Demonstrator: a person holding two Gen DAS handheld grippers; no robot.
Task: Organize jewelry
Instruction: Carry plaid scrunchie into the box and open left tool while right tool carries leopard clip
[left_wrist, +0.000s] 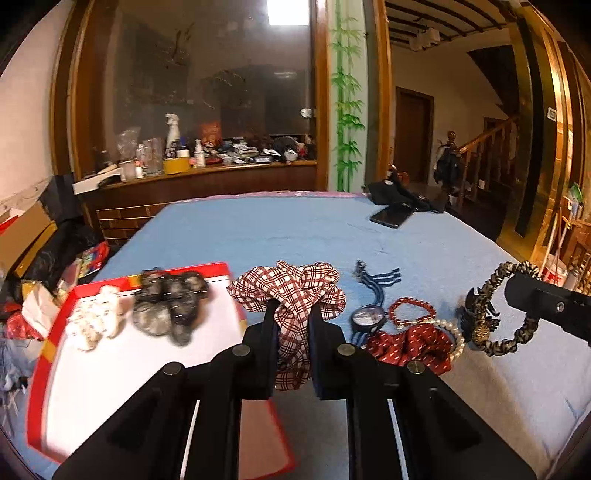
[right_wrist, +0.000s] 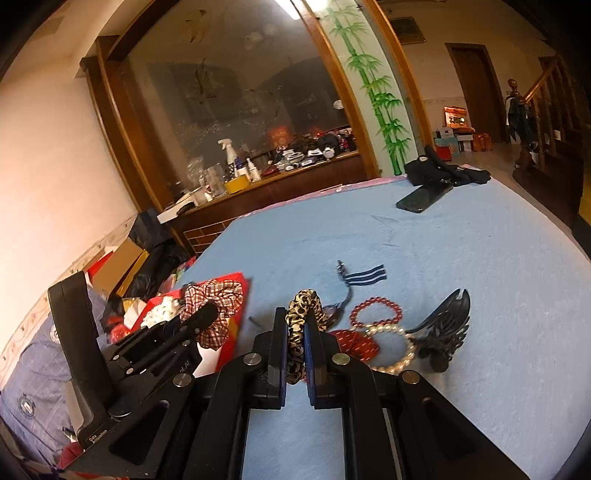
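Note:
My left gripper (left_wrist: 293, 314) is shut on a red-and-white plaid scrunchie (left_wrist: 291, 284), lifted just right of the red-rimmed white tray (left_wrist: 110, 373). The tray holds a white beaded piece (left_wrist: 98, 323) and a dark grey piece (left_wrist: 170, 306). My right gripper (right_wrist: 297, 321) is shut on a leopard-print scrunchie (right_wrist: 301, 310) above the blue cloth. On the cloth lie a blue-strapped watch (left_wrist: 369, 317), a red bead bracelet (right_wrist: 376, 312), a pearl bracelet (right_wrist: 402, 354), a dark red dotted scrunchie (right_wrist: 354, 343) and a black claw clip (right_wrist: 443, 325).
A dark phone (right_wrist: 424, 197) and black fabric (right_wrist: 443, 171) lie at the far end of the blue cloth (right_wrist: 480, 258). Bags and boxes are piled off the table's left side (left_wrist: 37, 266). A cluttered wooden counter (left_wrist: 207, 173) stands behind.

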